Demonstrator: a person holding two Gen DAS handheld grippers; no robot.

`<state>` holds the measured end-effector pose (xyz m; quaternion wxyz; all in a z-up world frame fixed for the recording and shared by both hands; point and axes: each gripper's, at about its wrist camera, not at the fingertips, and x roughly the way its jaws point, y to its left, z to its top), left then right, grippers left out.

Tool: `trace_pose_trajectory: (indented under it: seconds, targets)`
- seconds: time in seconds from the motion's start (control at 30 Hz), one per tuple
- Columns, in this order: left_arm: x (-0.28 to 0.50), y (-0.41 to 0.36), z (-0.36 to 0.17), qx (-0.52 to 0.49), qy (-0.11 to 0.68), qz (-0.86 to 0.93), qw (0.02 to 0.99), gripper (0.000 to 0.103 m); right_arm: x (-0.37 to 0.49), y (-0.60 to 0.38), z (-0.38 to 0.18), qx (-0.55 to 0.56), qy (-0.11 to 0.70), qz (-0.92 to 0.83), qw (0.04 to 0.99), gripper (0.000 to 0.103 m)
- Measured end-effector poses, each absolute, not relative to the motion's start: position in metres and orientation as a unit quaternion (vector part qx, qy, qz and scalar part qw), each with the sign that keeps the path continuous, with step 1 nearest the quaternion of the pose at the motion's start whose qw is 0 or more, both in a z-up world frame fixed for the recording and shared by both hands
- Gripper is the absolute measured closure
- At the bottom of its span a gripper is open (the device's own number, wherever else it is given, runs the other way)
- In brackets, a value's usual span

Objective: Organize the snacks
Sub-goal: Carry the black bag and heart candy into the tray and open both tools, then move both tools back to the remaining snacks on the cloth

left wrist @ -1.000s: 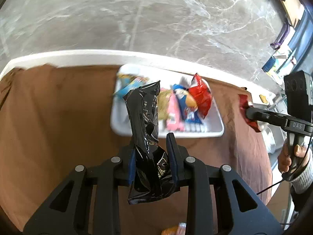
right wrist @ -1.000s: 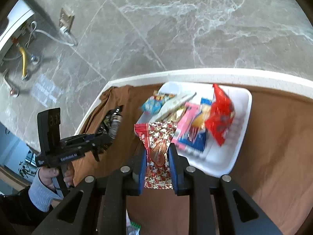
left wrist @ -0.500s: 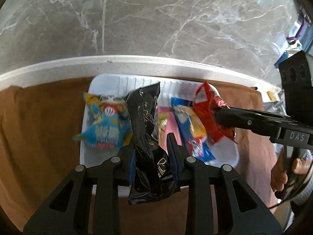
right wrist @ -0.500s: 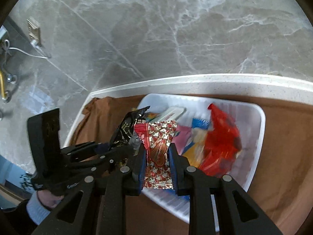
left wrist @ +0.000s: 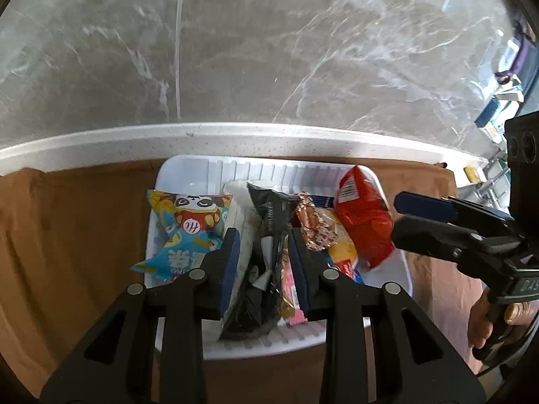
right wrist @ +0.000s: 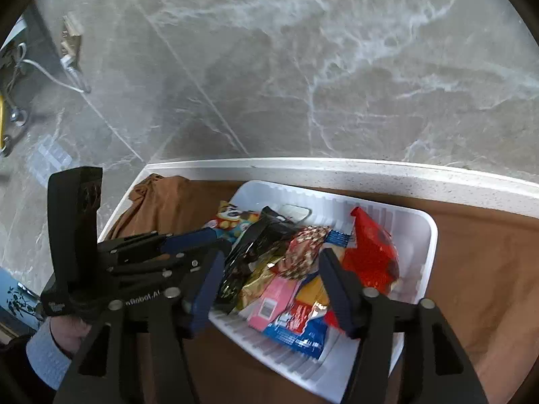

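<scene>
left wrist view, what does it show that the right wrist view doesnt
Only left wrist: the right gripper side-on, jaws just been opening, nothing between them. Only right wrist: the left gripper side-on, plus a socket and cable. Both: the white tray, the black packet in the left gripper's grip, and the red bag.

Both claws are matte black plastic frames with triangular cut-outs, silver round screw heads at the joints, and dark blue pads lining the fingers. The left claw (left wrist: 264, 262) carries white lettering on its body; the right claw (right wrist: 271, 289), seen at three o'clock from the left wrist, shows "DAS". A pale blue ribbed sleeve (right wrist: 45, 360) covers the left wrist.
</scene>
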<state>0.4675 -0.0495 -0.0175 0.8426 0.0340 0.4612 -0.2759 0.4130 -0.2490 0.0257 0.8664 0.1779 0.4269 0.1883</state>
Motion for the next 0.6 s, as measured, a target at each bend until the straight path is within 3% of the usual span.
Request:
trace_pose_trajectory:
  seconds: [0.2,0.6]
  targets:
    - [0.424,-0.025,-0.001,0.034,0.452,-0.275,0.848,0.075,0.366,-0.236,0.045,0.156,0.420,0.211,0.868,0.029]
    - [0.290,0.051,-0.025,0.049,0.503,-0.261,0.822,0.075,0.239,-0.176,0.029,0.041,0.469,0.270,0.840,0.028]
